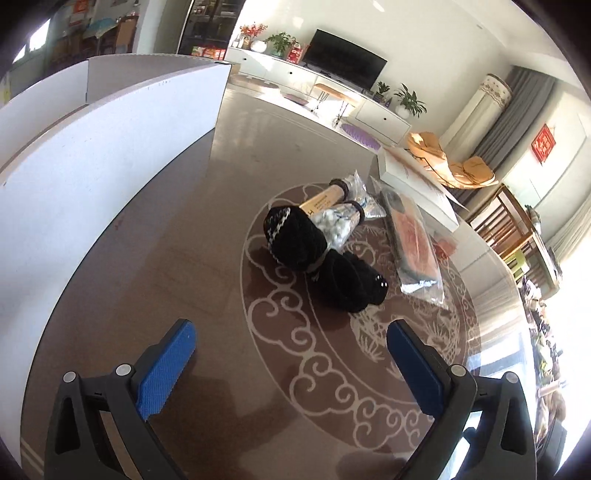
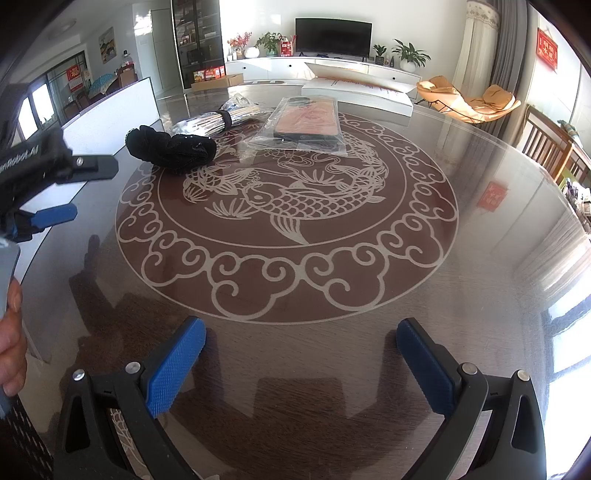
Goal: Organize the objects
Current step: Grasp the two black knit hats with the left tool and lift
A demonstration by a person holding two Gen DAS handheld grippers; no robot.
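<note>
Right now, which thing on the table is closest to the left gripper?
The black fabric bundle. It lies just ahead of the left gripper, while the chopstick pack, phone case and white box lie farther off.

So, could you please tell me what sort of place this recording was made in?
Most likely a home living and dining room. A television stands on a long white cabinet with potted plants, an orange lounge chair sits by the curtains, and the objects lie on a round glass-topped table.
</note>
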